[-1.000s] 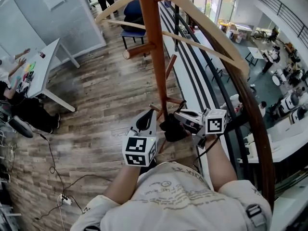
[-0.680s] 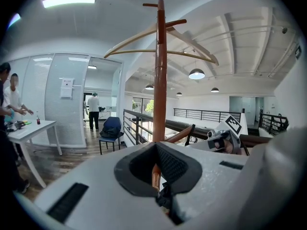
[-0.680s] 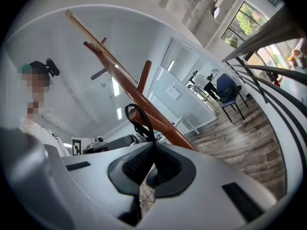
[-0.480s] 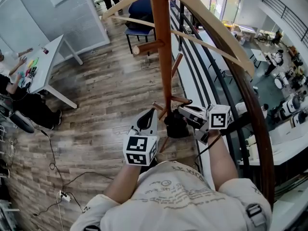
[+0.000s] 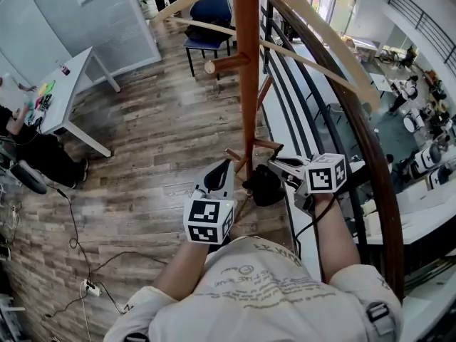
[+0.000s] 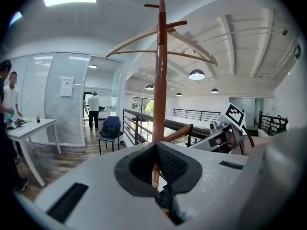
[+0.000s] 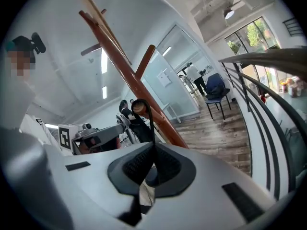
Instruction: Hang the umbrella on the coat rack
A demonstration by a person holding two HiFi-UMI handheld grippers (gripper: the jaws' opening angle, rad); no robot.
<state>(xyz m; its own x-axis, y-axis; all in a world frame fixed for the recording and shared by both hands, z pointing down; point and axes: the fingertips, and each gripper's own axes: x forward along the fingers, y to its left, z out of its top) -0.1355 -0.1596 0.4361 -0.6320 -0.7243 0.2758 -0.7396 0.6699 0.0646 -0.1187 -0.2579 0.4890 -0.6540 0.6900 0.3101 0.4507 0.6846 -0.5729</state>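
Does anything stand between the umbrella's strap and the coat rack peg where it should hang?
Nothing visible does. In the right gripper view the strap already loops over the tip of the peg, and the right gripper is shut on the strap just below.

The coat rack (image 5: 247, 84) is smooth, glossy reddish-brown wood; the floor (image 5: 157, 141) is matt, grainy wooden planking. The umbrella (image 5: 263, 189) is black matt cloth. The left tool (image 6: 156, 145) and right tool (image 7: 153, 146) have matt pale plastic shells with dark, rough-textured pads (image 6: 173, 166).
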